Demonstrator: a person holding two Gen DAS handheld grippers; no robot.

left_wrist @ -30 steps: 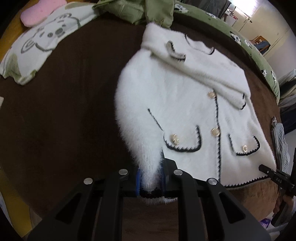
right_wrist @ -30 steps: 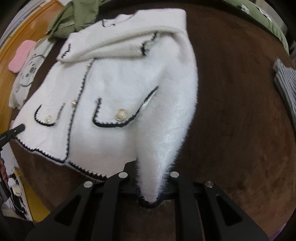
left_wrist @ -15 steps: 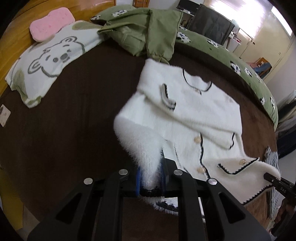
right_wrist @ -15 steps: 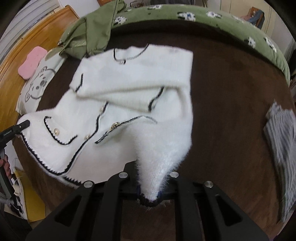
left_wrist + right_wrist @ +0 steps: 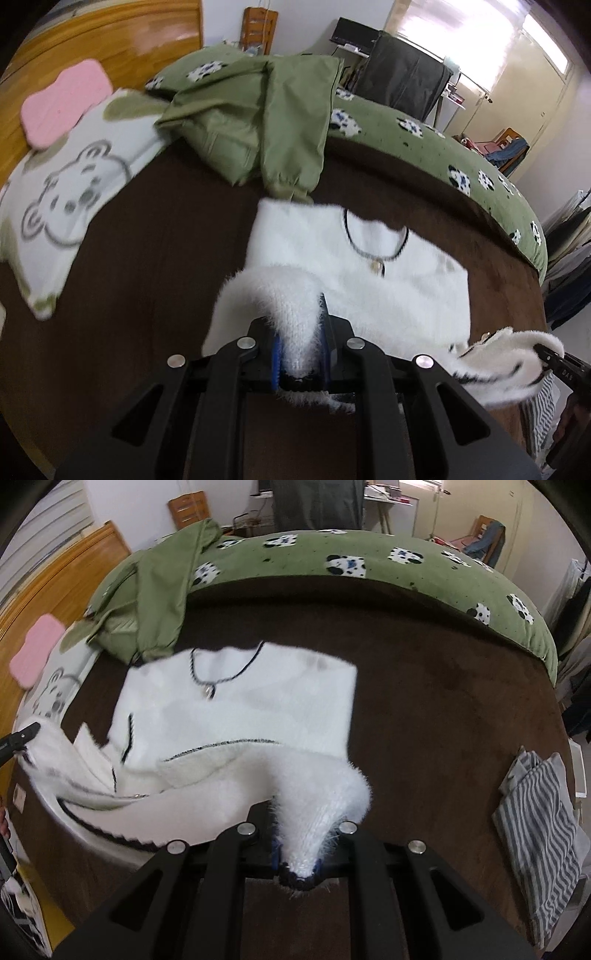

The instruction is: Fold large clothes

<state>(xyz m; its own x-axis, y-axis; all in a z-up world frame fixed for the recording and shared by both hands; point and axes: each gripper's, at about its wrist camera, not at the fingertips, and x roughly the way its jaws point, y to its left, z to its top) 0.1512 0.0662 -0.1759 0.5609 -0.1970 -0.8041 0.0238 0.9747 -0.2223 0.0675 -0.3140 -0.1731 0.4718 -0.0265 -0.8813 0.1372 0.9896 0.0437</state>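
Cardigan (image 5: 388,280) hem corners are pinched by left tool (image 5: 300,354) and right tool (image 5: 298,853); fluff hides both fingertips.

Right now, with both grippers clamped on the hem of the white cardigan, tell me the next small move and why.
Probably carry both corners forward and lower them near the collar. The left gripper and right gripper each pinch a hem corner of the white cardigan, its lower half is lifted off the brown blanket and the upper half lies flat.

A wooden headboard (image 5: 107,40) fills the upper left, with pale walls (image 5: 147,502) behind. A bright window (image 5: 461,33) glares upper right, beside what may be cream doors (image 5: 517,96).
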